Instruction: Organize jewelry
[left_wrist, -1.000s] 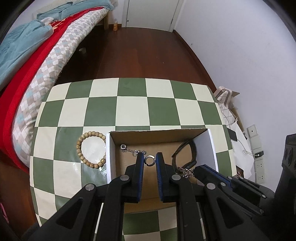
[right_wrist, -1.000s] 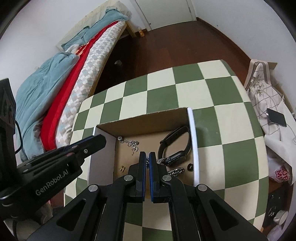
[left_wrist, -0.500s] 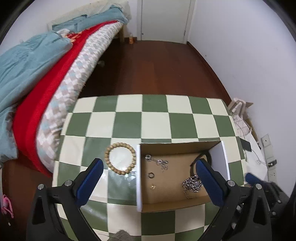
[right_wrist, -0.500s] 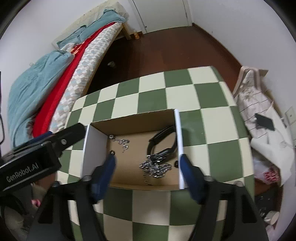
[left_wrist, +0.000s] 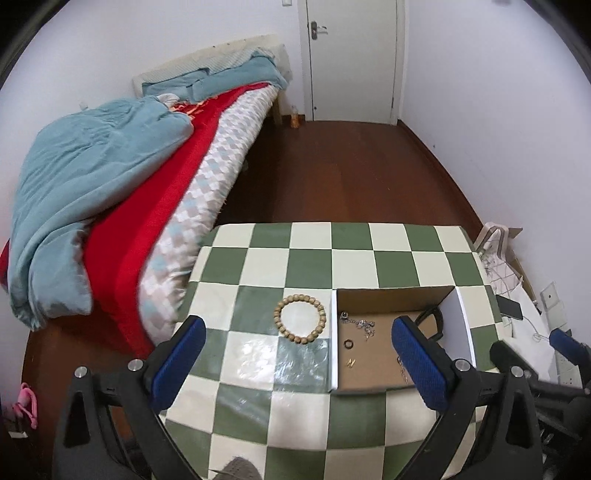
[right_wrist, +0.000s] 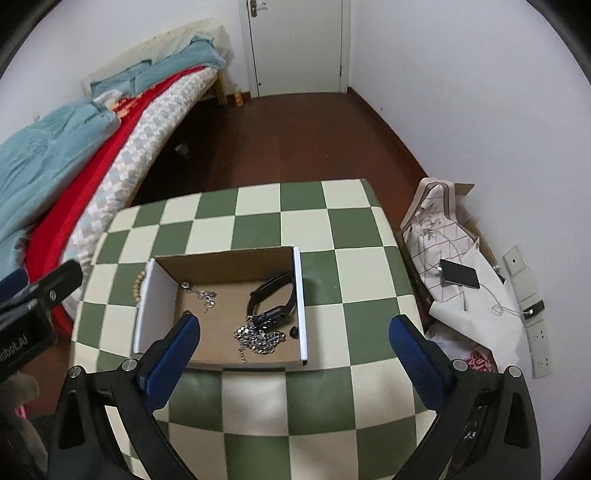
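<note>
An open cardboard box (left_wrist: 395, 295) (right_wrist: 225, 258) sits on the green-and-cream checkered table. Inside lie a thin silver chain (left_wrist: 360, 325) (right_wrist: 201, 293), a small dark ring (left_wrist: 348, 344), tiny gold earrings (left_wrist: 351, 363), a black watch (right_wrist: 275, 299) and a bunched silver chain (right_wrist: 260, 338). A wooden bead bracelet (left_wrist: 300, 324) lies on the table left of the box. My left gripper (left_wrist: 295, 354) is open and empty, raised above the table near the bracelet. My right gripper (right_wrist: 293, 349) is open and empty, raised above the box's near edge.
A bed (left_wrist: 110, 177) with red and blue bedding stands left of the table. Bags, paper and a phone (right_wrist: 460, 275) lie on the floor to the right by the wall. A closed door (left_wrist: 351, 59) is at the far end.
My left gripper let go of the dark ring in the box and my right let go of the bunched chain. Both opened wide and drew up and back from the box.
</note>
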